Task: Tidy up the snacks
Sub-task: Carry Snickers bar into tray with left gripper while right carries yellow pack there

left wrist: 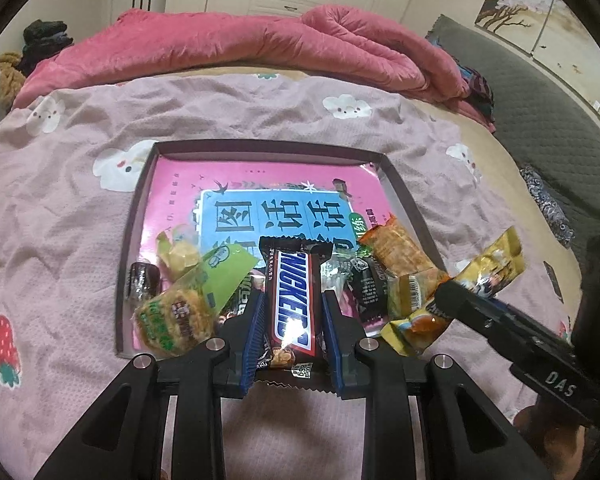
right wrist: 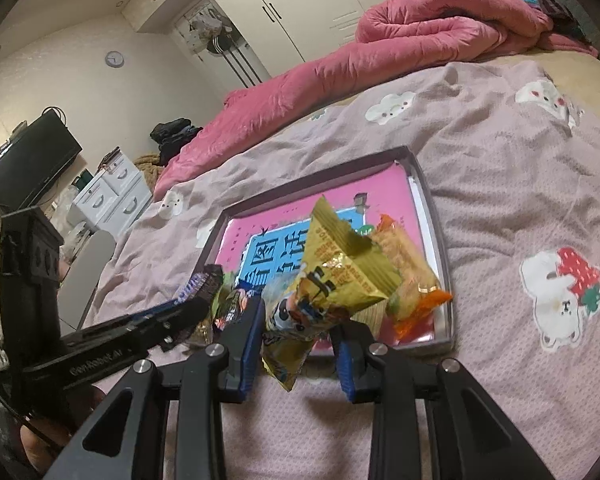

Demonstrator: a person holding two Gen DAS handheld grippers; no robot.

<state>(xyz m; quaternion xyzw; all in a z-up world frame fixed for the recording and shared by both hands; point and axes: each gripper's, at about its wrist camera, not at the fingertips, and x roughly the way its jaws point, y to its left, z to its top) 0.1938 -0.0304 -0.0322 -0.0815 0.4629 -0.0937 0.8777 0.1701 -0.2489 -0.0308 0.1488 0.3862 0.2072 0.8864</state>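
A: Starting at the left of the left wrist view, what lies in the shallow dark-rimmed tray (left wrist: 128, 240) with the pink and blue printed sheet on its floor?

B: A small dark brown wrapped sweet (left wrist: 142, 280) sits at the tray's left wall, a crumpled pale yellow sweet wrapper (left wrist: 178, 254) just beyond it, then a clear packet with a green label holding a yellowish crispy cake (left wrist: 180, 312).

A: And the middle?

B: The left gripper (left wrist: 293, 322) is clenched on a brown Snickers bar (left wrist: 294, 304), its blue pads pressing both long sides, above the tray's near edge.

A: Further right?

B: A black sachet with white print (left wrist: 366, 288) and an orange packet of biscuits (left wrist: 396, 246) lie in the tray's right part. Past them, the right gripper (right wrist: 300, 332) is grasping a crinkled yellow foil snack packet (right wrist: 340, 276), held off the pink bedspread with cloud and strawberry prints (right wrist: 500, 200), over the tray's near right corner.
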